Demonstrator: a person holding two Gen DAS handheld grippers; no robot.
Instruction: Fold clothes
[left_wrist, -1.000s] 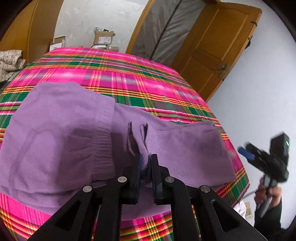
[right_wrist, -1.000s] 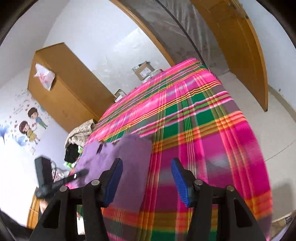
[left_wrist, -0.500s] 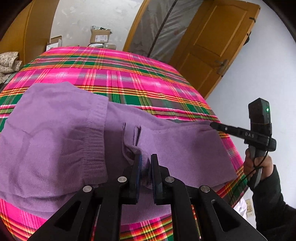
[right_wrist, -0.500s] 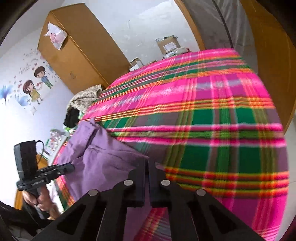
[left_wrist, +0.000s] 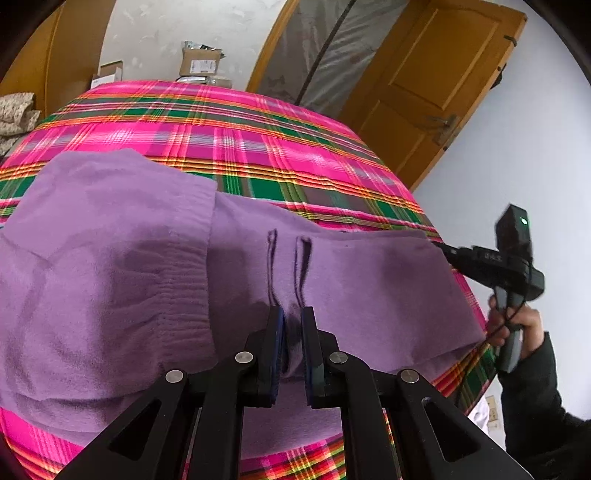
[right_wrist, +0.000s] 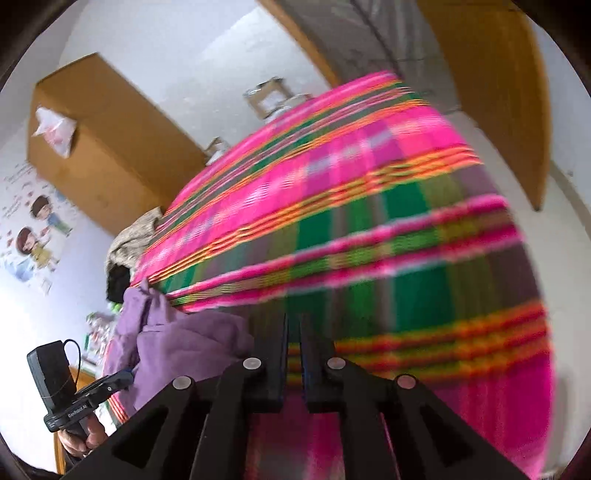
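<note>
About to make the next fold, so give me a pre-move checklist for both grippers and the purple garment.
1. Left gripper pinching the purple garment at its near edge: ok.
2. Right gripper holding cloth: not ok; its jaws have just been opening, and only a narrow gap with nothing in it shows.
3. Right gripper's tip at the garment's right corner: ok.
4. Garment resting on the plaid bedcover: ok.
5. Right wrist view sharp: not ok, blurred.
</note>
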